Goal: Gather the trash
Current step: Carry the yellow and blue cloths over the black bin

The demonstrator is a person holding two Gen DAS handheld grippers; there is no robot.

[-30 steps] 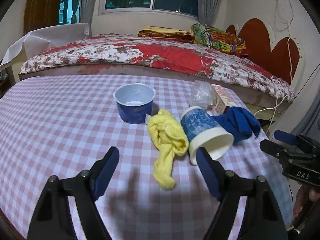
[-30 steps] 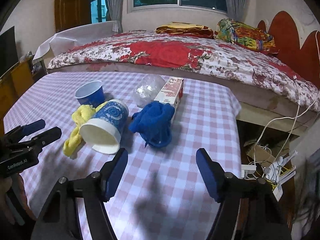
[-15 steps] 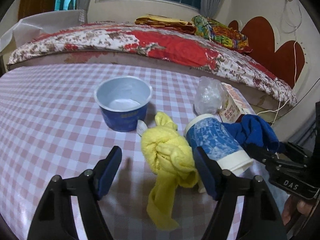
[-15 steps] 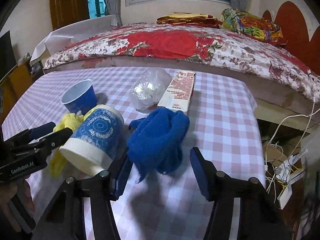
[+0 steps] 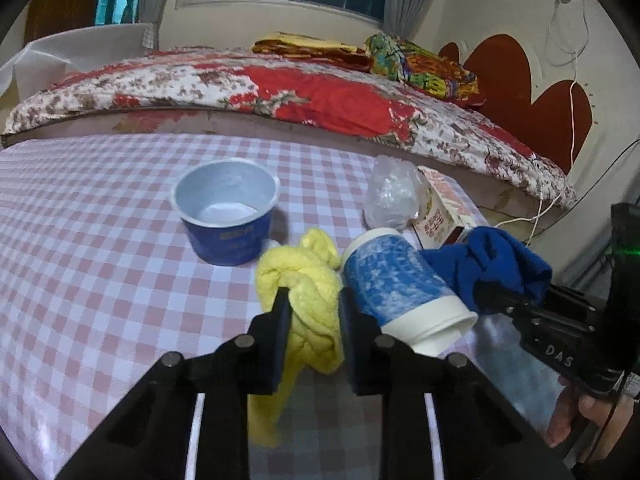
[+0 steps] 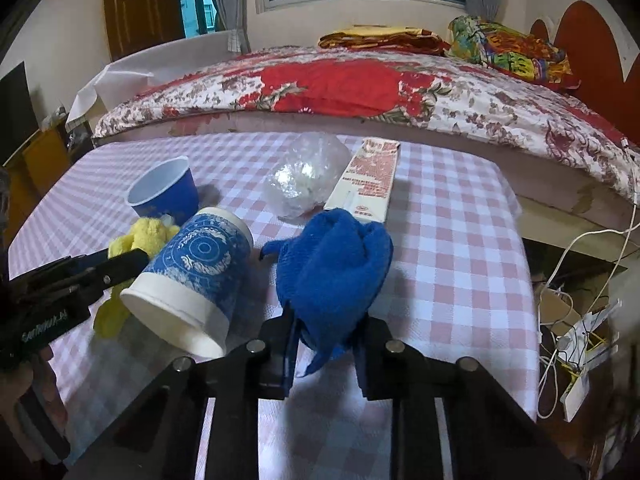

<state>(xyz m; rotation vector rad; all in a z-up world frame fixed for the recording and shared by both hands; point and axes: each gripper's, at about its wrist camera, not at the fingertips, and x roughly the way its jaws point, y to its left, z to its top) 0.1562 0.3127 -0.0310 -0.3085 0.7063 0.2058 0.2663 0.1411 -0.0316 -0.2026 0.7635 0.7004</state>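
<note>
The 2 cloths lie one on each side of the tipped paper cup [image 5: 404, 292], and each gripper has the cloth on its own side. The left gripper [image 5: 314, 320] is clenched on the yellow cloth [image 5: 308, 280]: its 2 fingers press the bunched middle of the cloth between them, and a loose tail hangs down toward the near edge of the table [image 5: 100, 280]. The long axis of this cloth runs from far to near, almost along the fingers. The right gripper [image 6: 326, 336] is closed on the blue cloth [image 6: 332, 264], which stands as a lump just in front of the fingers, with a small corner hanging below.

The cup lies on its side between the 2 cloths, with its open mouth toward the near edge and a little to the right. It touches the yellow cloth, and the right finger of the left gripper is just beside its wall. I think a straight lift of the yellow cloth can roll the cup, so the left hand should rise carefully.

Both grippers point forward and low over the table, almost parallel, with the left one at the left of the cup and the right one at its right. Farther on the table stand a blue bowl [image 5: 228, 216], a crumpled clear plastic bag [image 6: 306, 176] and a flat carton [image 6: 370, 176]. These 3 things are not yet taken. I cannot see any bin in the 2 views.
</note>
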